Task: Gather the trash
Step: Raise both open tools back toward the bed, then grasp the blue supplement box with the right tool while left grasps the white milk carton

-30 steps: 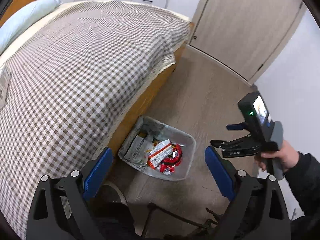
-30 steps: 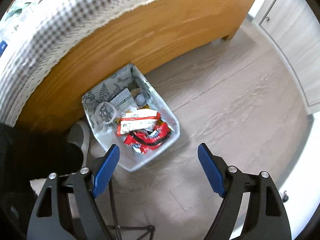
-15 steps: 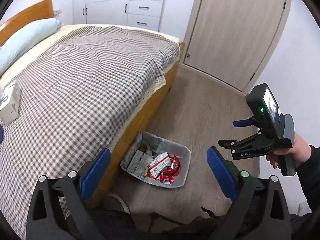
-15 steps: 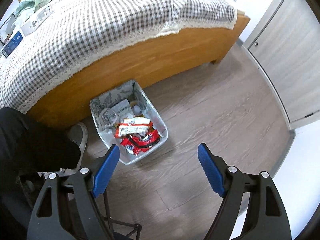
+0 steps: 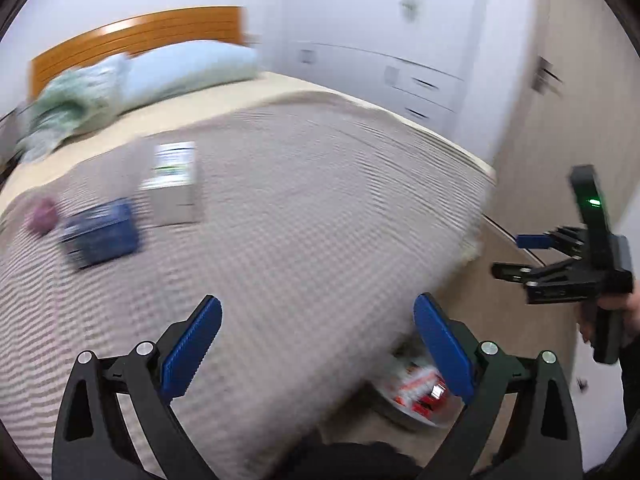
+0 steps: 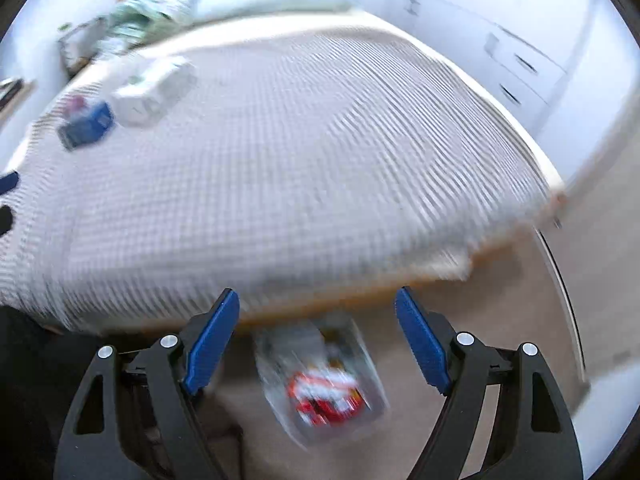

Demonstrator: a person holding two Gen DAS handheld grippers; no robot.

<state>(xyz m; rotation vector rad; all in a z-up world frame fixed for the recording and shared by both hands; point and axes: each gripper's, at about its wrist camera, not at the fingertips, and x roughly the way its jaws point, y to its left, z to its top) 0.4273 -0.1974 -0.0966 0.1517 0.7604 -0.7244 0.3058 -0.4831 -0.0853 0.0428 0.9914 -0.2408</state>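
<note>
Both views are motion-blurred. Left gripper (image 5: 318, 342) is empty with its blue pads spread wide, lower centre of the left wrist view, over the checked bedspread (image 5: 304, 216). Right gripper (image 6: 318, 338) is also spread wide and empty, lower centre of its own view; it also shows at the right edge of the left wrist view, held by a hand (image 5: 624, 312).

The trash bin (image 6: 320, 376) sits on the floor against the wooden bed side, bottom centre of the right wrist view, between the pads in the picture but well below them. Red and white wrappers (image 6: 324, 394) lie inside.

Items on the bed, upper left of both frames: a blue box (image 5: 102, 234), a white box (image 5: 172, 182) just beside it, and a small purple object (image 5: 40, 218), too blurred to identify. Pillows (image 5: 160, 76) lie against the headboard; white drawers (image 5: 404, 68) are at upper right.
</note>
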